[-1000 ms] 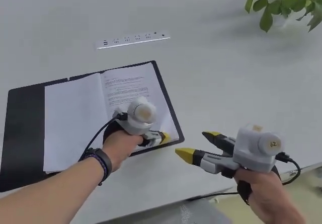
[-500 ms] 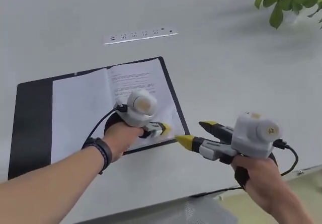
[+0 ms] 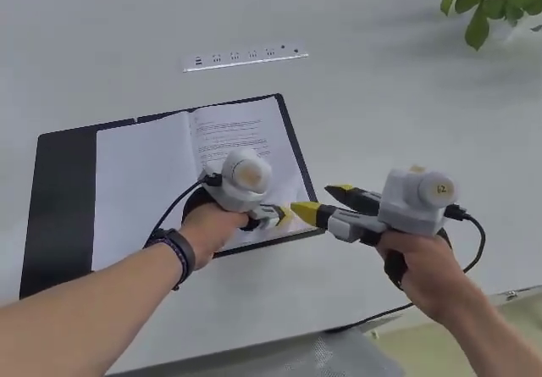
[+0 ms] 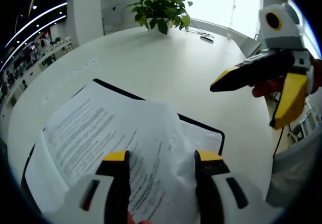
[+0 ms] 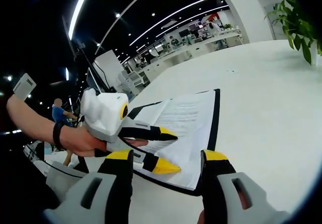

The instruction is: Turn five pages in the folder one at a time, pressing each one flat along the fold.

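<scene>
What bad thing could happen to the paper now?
The top page bulges up between the open left tongs; squeezing there might crease or tear it. The open right tongs point at the same corner, so the two might bump. More than one sheet could lift from the folder.

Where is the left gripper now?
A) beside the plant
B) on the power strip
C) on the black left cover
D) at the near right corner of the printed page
D: the left gripper sits at the near right corner of the printed page in the open folder.
</scene>
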